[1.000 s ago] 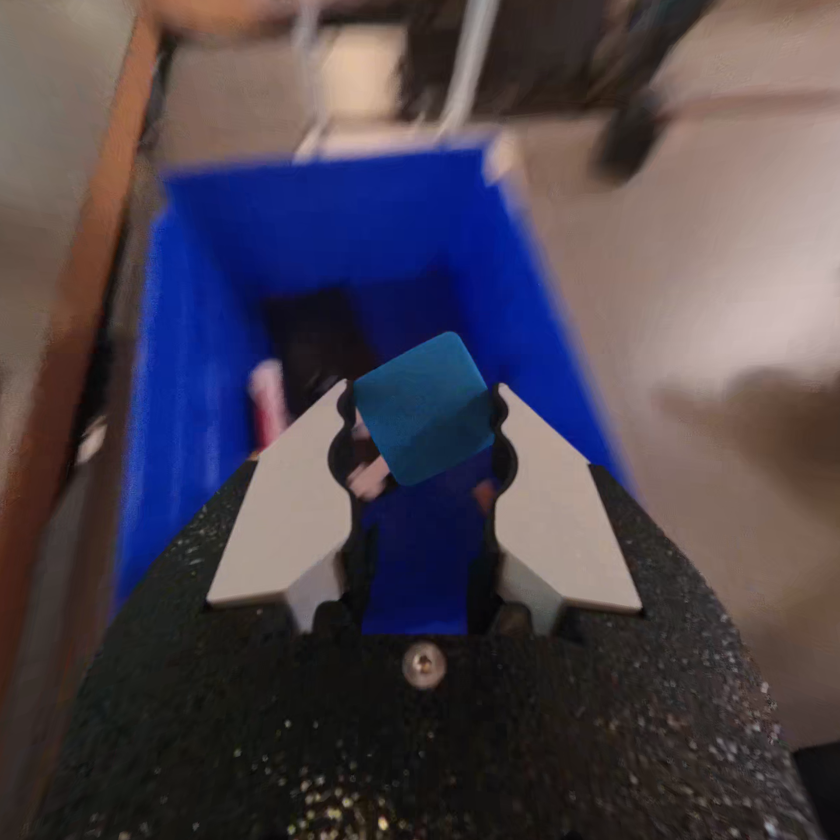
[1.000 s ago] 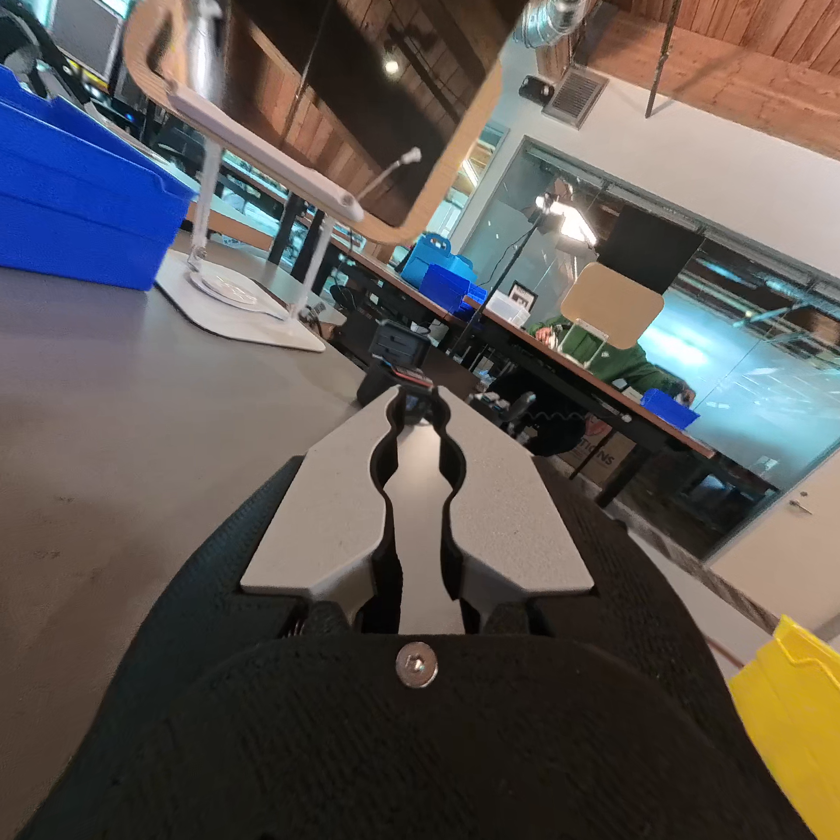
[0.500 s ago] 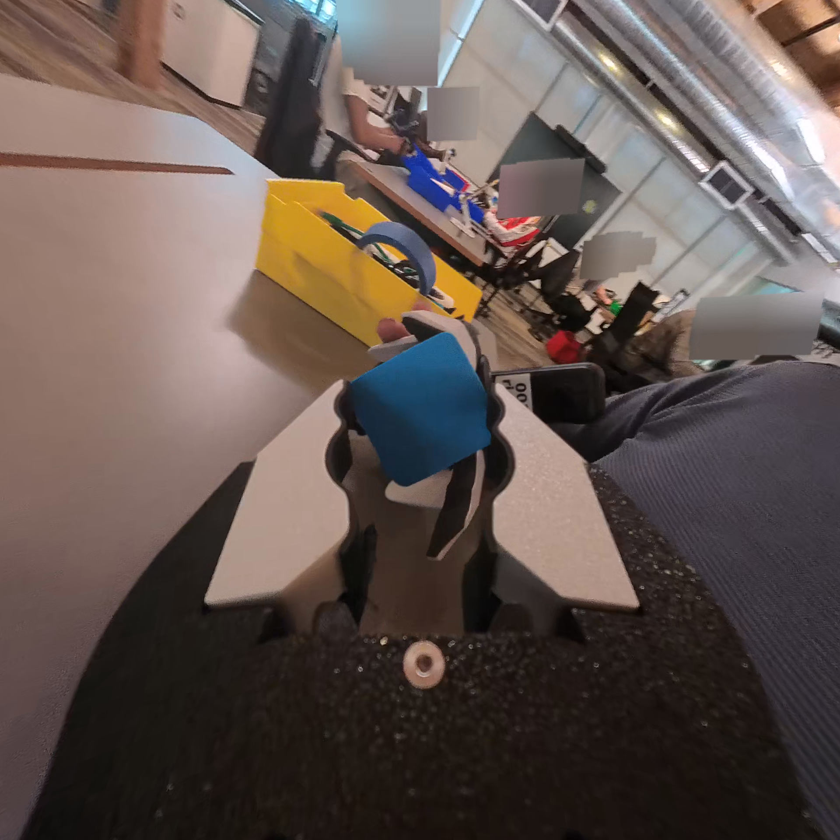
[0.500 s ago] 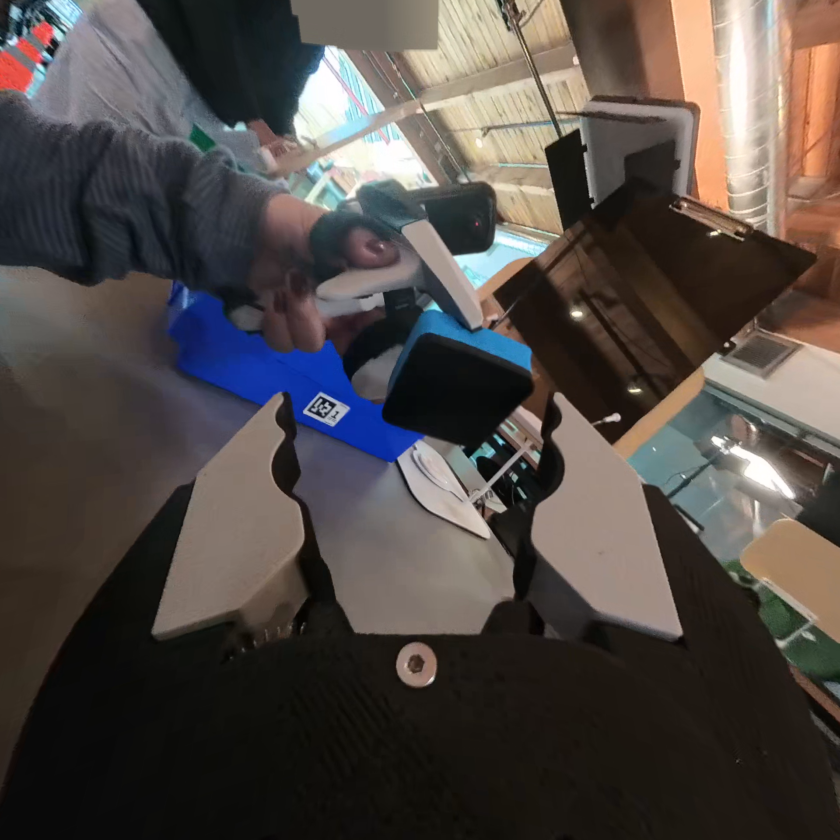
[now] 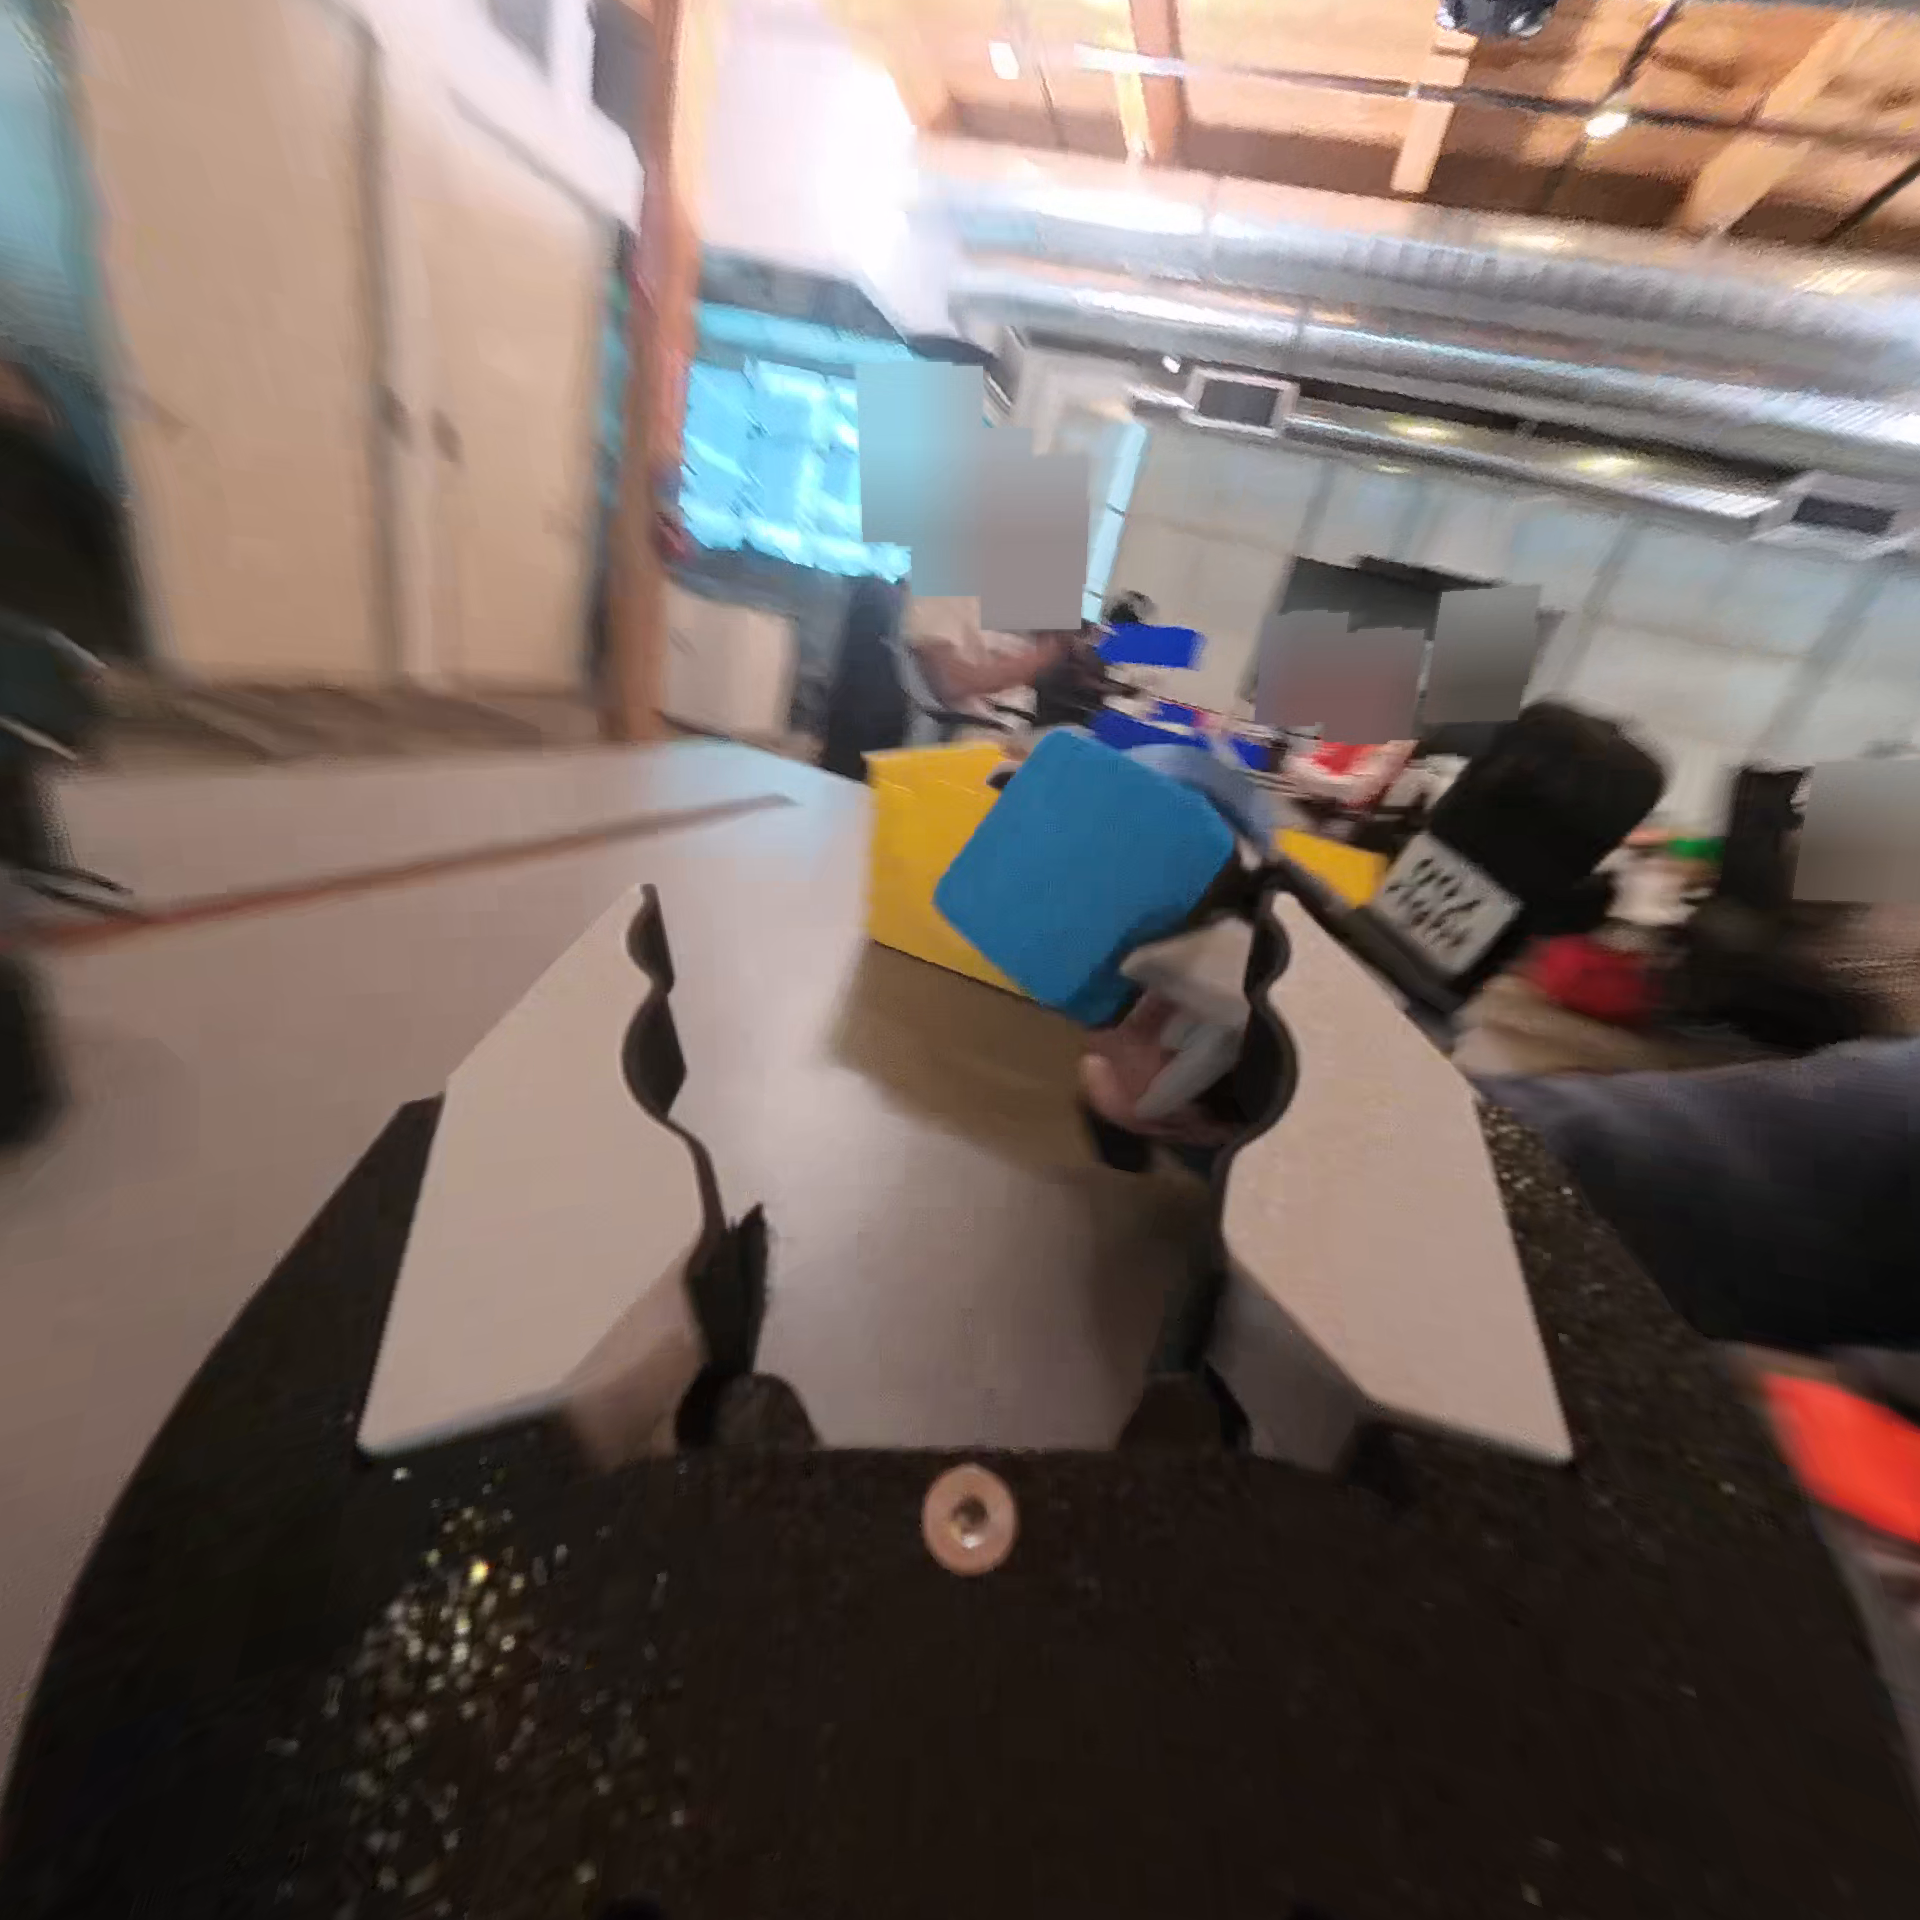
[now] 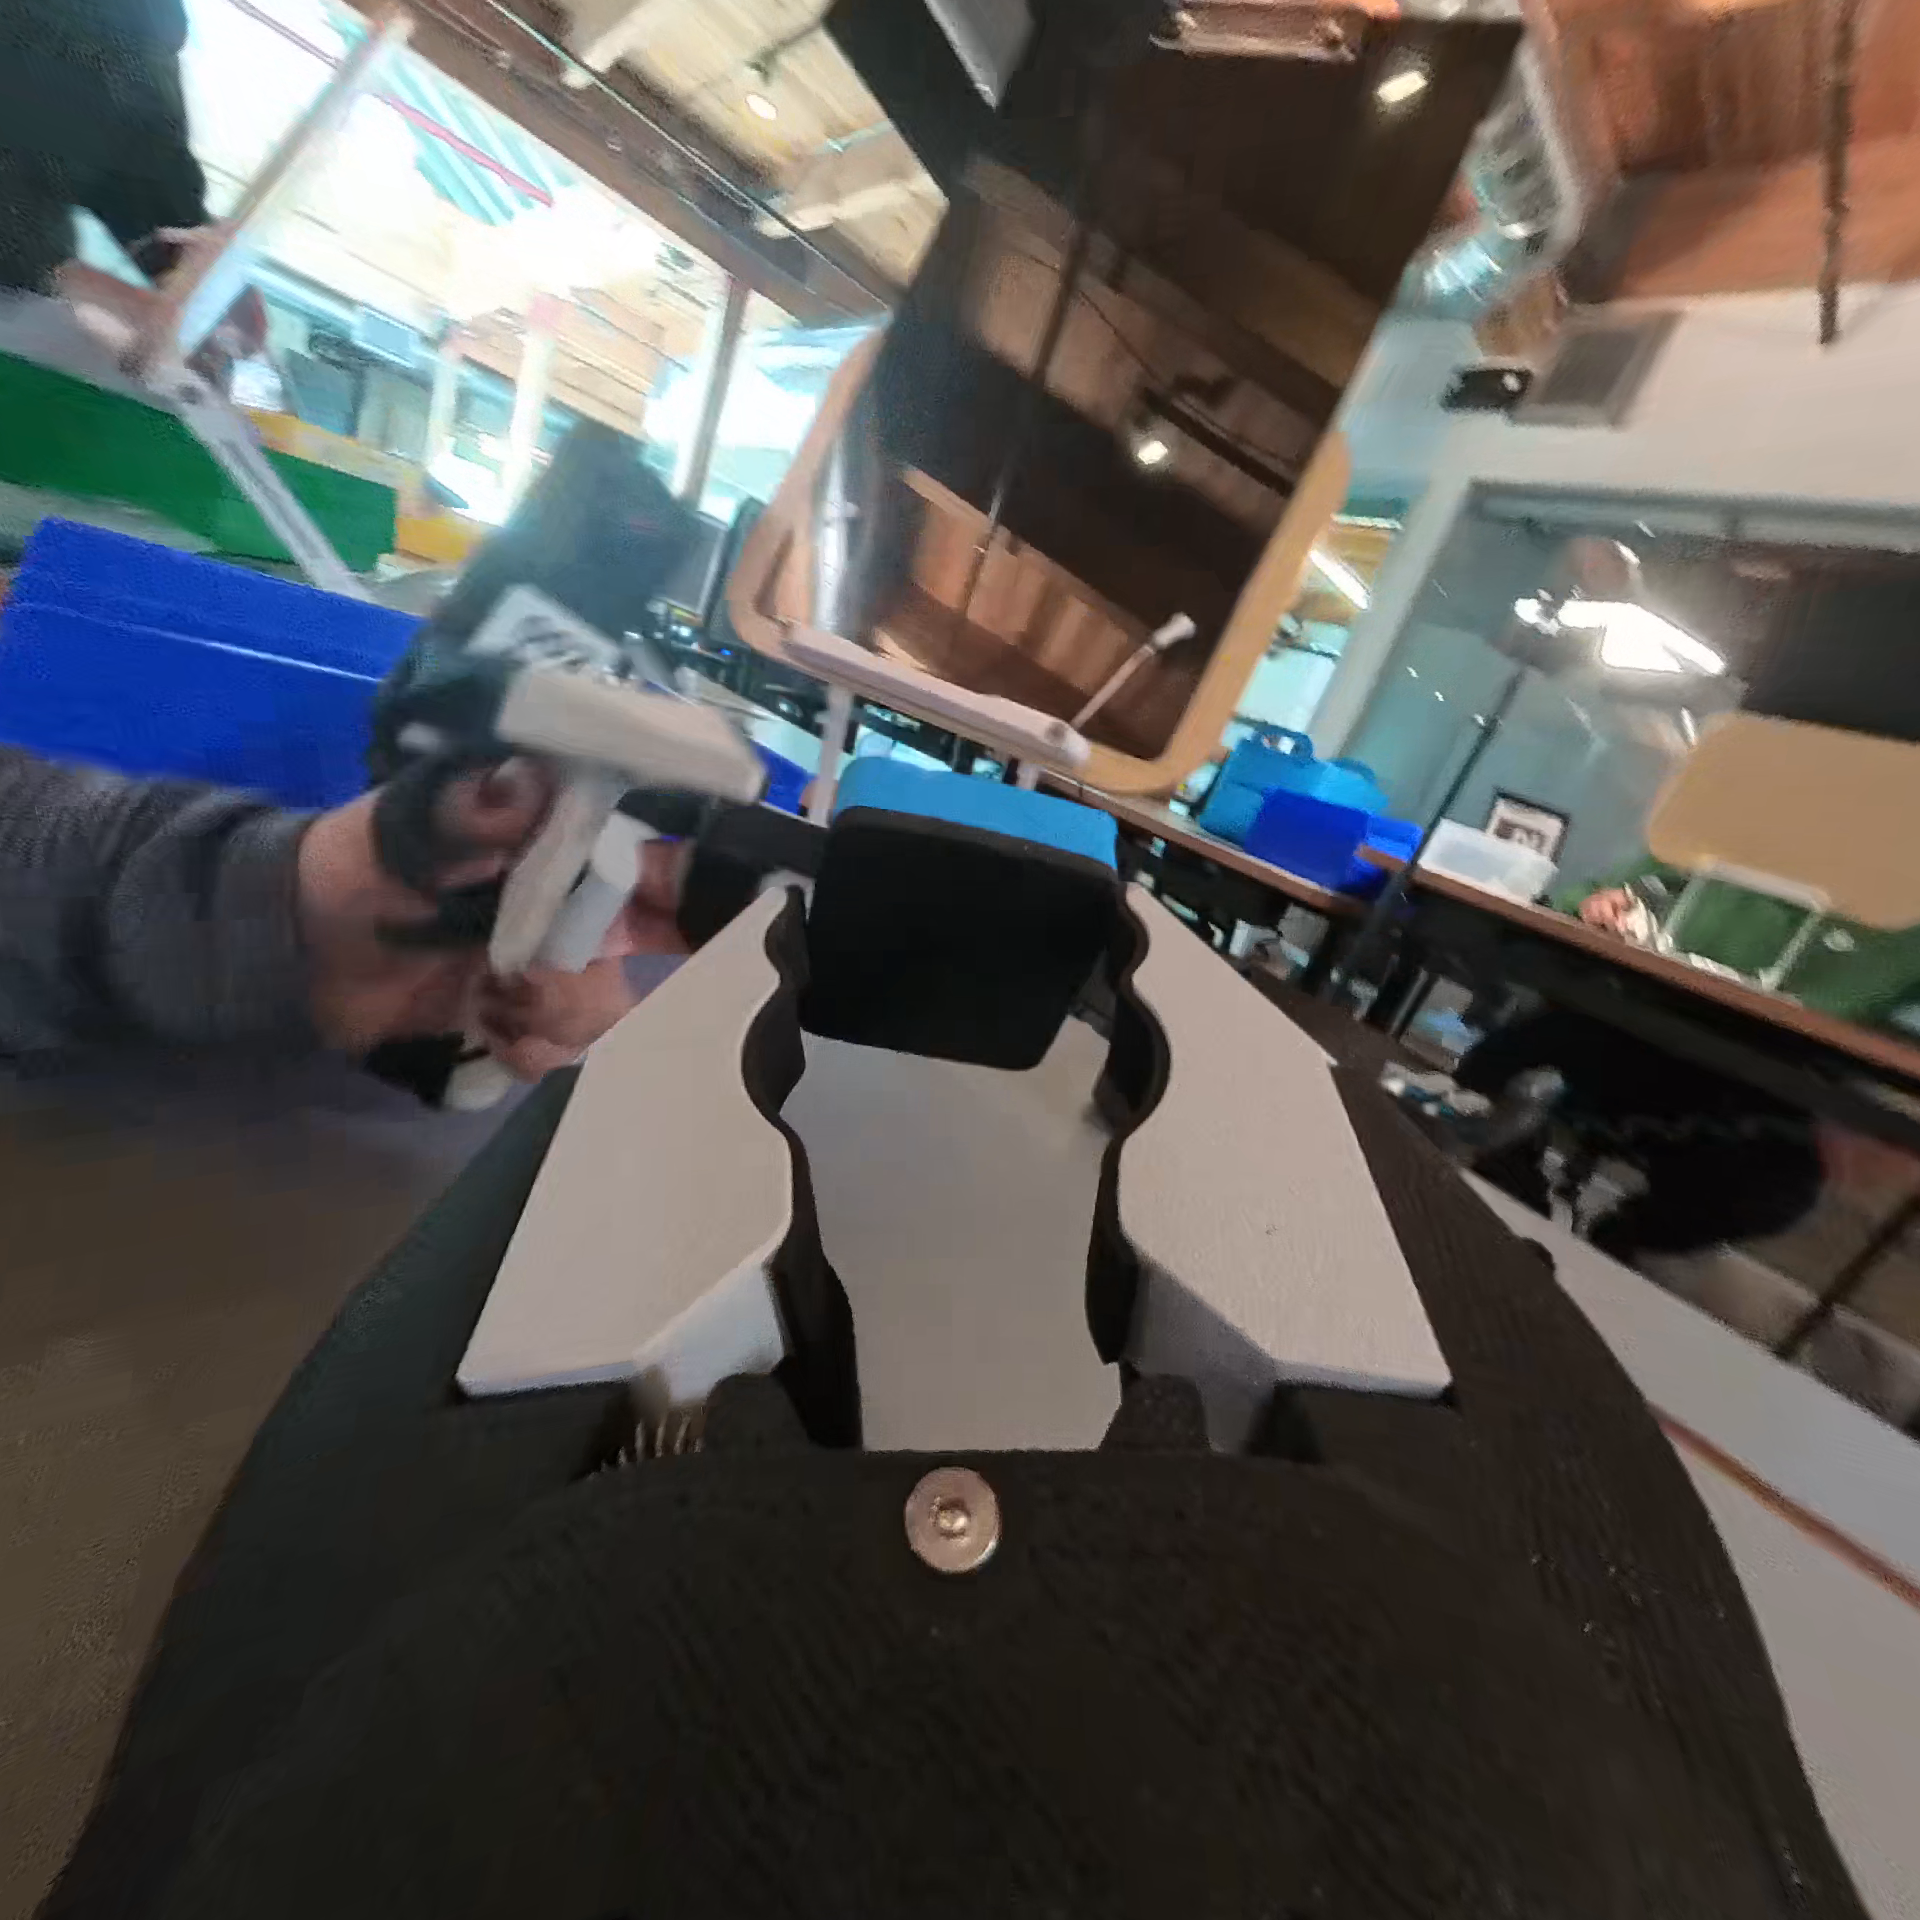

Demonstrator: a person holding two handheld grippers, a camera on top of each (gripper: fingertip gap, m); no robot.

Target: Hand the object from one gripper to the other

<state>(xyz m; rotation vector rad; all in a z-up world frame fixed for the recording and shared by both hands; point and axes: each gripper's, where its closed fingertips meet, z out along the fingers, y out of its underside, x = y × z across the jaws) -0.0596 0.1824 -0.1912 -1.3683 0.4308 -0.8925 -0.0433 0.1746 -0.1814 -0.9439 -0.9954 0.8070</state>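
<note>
The object is a blue block with a black underside. In the right wrist view, my right gripper (image 6: 956, 909) is shut on the block (image 6: 977, 821), which sits upright between the fingertips. My left gripper (image 5: 958, 912) is open and empty. In its view, the block (image 5: 1081, 883) hangs just ahead and to the right, clear of both fingers. It is held there by the right gripper (image 5: 1195, 1049). In the right wrist view, the left gripper (image 6: 623, 727) shows to the left of the block in a hand, apart from it.
A grey table (image 5: 312, 987) lies below both grippers. A yellow bin (image 5: 925, 842) stands behind the block. A blue bin (image 6: 187, 665) is at the left. A white stand with a wooden-edged panel (image 6: 935, 707) rises behind the block. People sit at far tables. The grippers are tip to tip, or close to it.
The right gripper has shut on the block. The left gripper has opened, let go of the block and drawn back to the left of it.
</note>
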